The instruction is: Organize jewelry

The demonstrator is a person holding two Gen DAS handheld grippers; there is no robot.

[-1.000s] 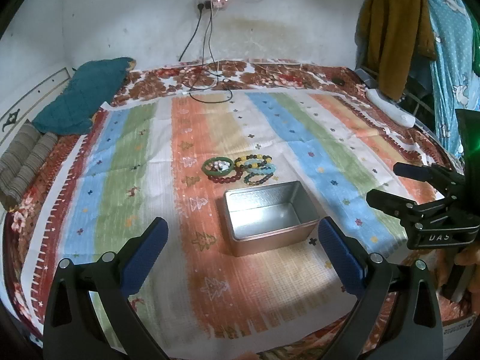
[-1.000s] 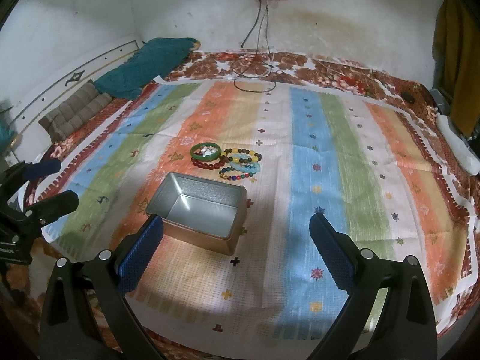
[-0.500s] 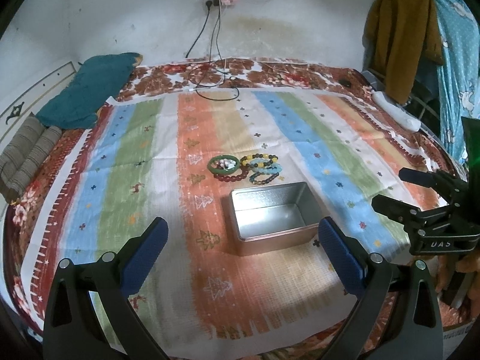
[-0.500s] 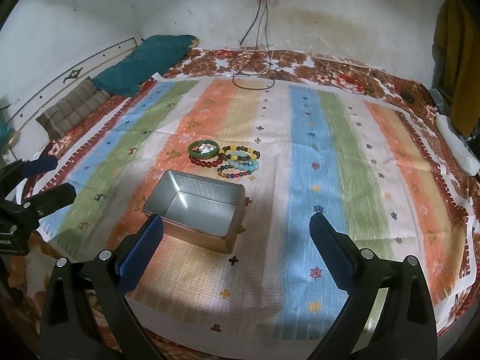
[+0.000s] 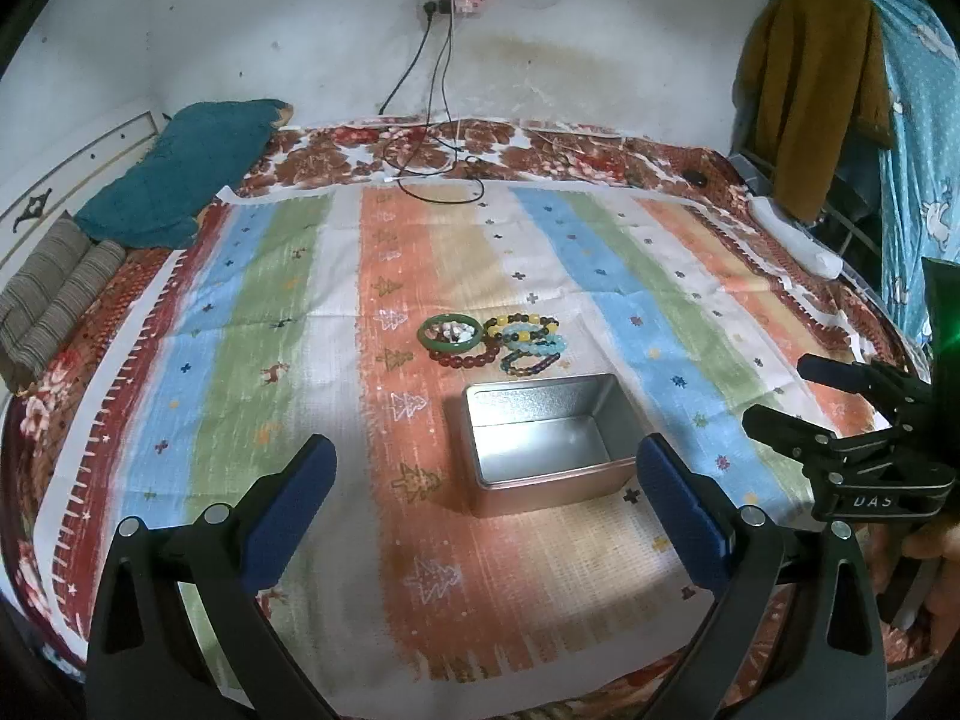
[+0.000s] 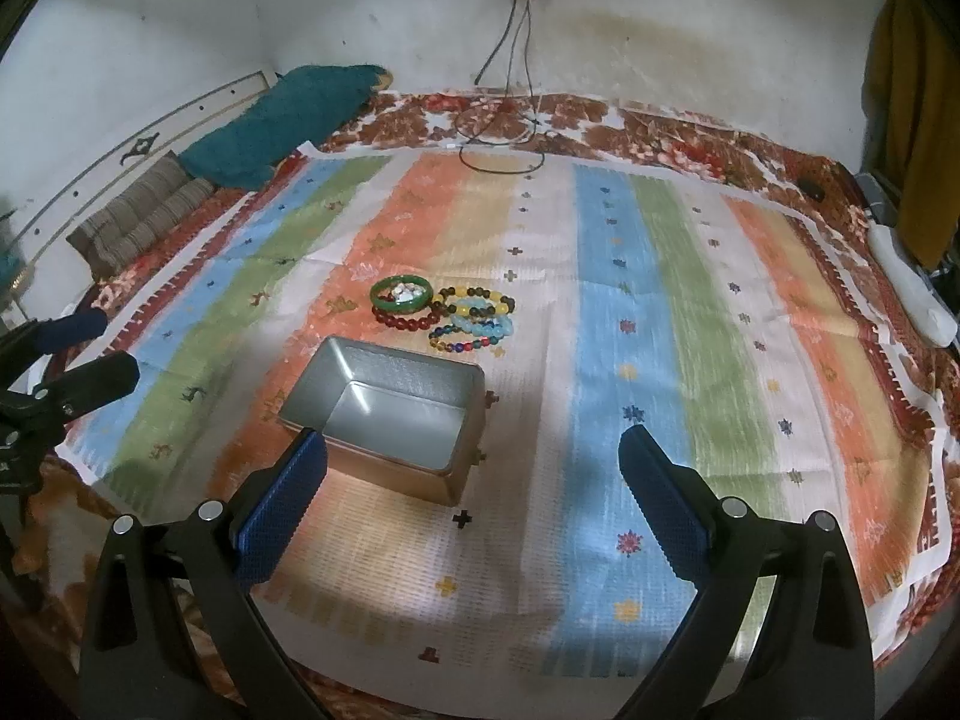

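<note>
Both tongs, left [image 5: 480, 501] and right [image 6: 474, 495], are held apart above the bed; bracelets [image 5: 495, 342], clustered at the tin's [image 5: 543, 438] twelve o'clock, could be snagged together.

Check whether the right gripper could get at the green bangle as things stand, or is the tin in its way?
Probably yes. The right gripper is open and empty, but the open metal tin lies between it and the green bangle, so it would likely have to pass over or around the tin.

Bed [image 5: 108, 396], striped cloth [image 5: 288, 360], open tin [image 5: 546, 438], bracelets [image 5: 498, 339], pillow [image 5: 174, 180]
</note>
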